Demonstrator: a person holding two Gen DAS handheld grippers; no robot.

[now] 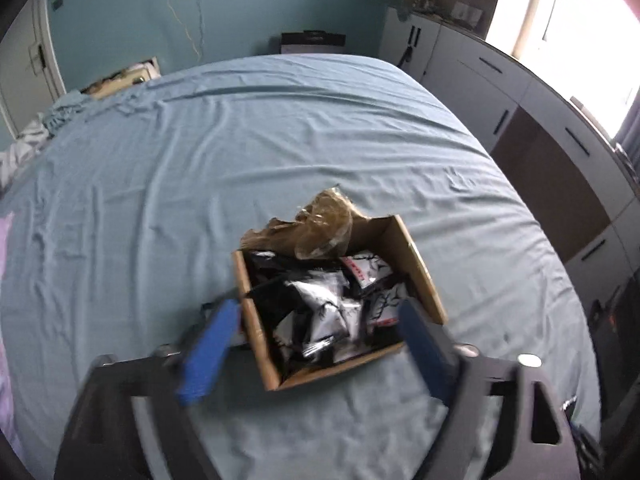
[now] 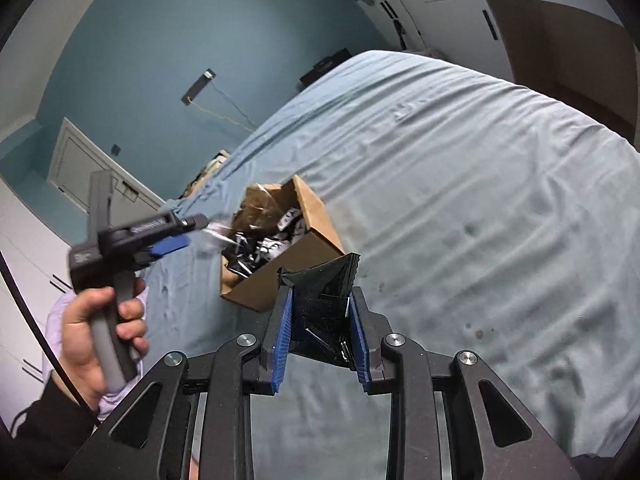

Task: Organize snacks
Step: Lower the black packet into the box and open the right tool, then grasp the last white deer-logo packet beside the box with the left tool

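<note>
With my left tongs (image 1: 316, 316) spread wide above the cardboard box (image 1: 420, 264), nothing sits between the blue pads (image 1: 208, 352); they are empty. Left wrist view: the box stands on the blue bedsheet (image 1: 280, 132), open at the top, filled with black-and-white snack packets (image 1: 324, 308) lying loosely over one another. A crumpled clear wrapper (image 1: 324, 224) hangs over the far rim. Judgement: this hand has finished its drop into the box and is free for another packet. White cupboards (image 1: 500, 76) run along the right edge, well apart from the work.

Right wrist view: my right tongs (image 2: 320, 320) are clamped on a black snack packet (image 2: 324, 292), held upright between the pads, its serrated top edge sticking out past the fingertips. The box (image 2: 280, 284) is just beyond it, slightly left. Judgement: this is the carry step; next I need to bring the packet over the opening and release it there.

Obstacles: my left hand (image 2: 100, 332) and its tongs (image 2: 180, 236) hover near the box's left rim, with a blurred pale packet (image 2: 216, 236) just off their tip, apparently falling. The wrapper crowds the far corner. I should enter from the near side and keep the tongs apart.
</note>
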